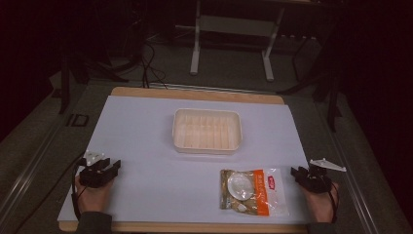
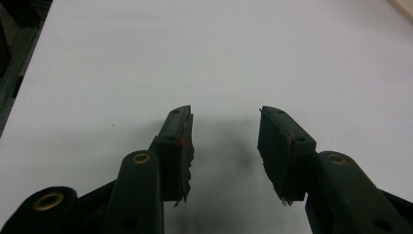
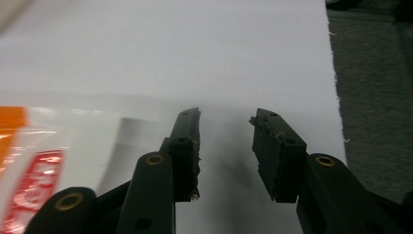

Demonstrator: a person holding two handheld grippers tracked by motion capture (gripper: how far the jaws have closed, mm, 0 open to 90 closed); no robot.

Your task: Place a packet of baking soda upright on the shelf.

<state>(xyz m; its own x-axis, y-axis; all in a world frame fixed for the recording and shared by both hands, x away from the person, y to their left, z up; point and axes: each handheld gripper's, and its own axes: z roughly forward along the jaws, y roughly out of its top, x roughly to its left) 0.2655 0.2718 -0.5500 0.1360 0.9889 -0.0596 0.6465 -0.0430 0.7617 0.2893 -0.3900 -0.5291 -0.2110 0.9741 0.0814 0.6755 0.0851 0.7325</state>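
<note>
Since both tools rest at the near corners with nothing between their jaws, your first job is a clean approach to the packet, and the right hand-held gripper (image 1: 303, 176) is the one placed for it. Its jaws stand apart and released over bare white sheet, as the right gripper view shows, with the packet's clear edge (image 3: 73, 141) just off to the side of them. Swing that hand inward and low, so one jaw can slide under the flat plastic margin rather than pressing down on the bulge in the middle. Pinch the clear border, not the printed orange part, since thin film is likely to slip or crumple if you take too little of it.

Your left hand-held gripper (image 1: 106, 168) is likewise released, jaws parted above the empty sheet (image 2: 146, 58), well apart from the packet. Keep it ready to steady things if the film drags.

From above, the snack packet (image 1: 253, 191) lies flat on the counter (image 1: 146, 136) near the front edge, close beside your right hand and between the two tools. Farther back, near the middle of the sheet, stands the pale plastic tray (image 1: 207, 130), empty and well apart from the packet, the likely place to carry it.
</note>
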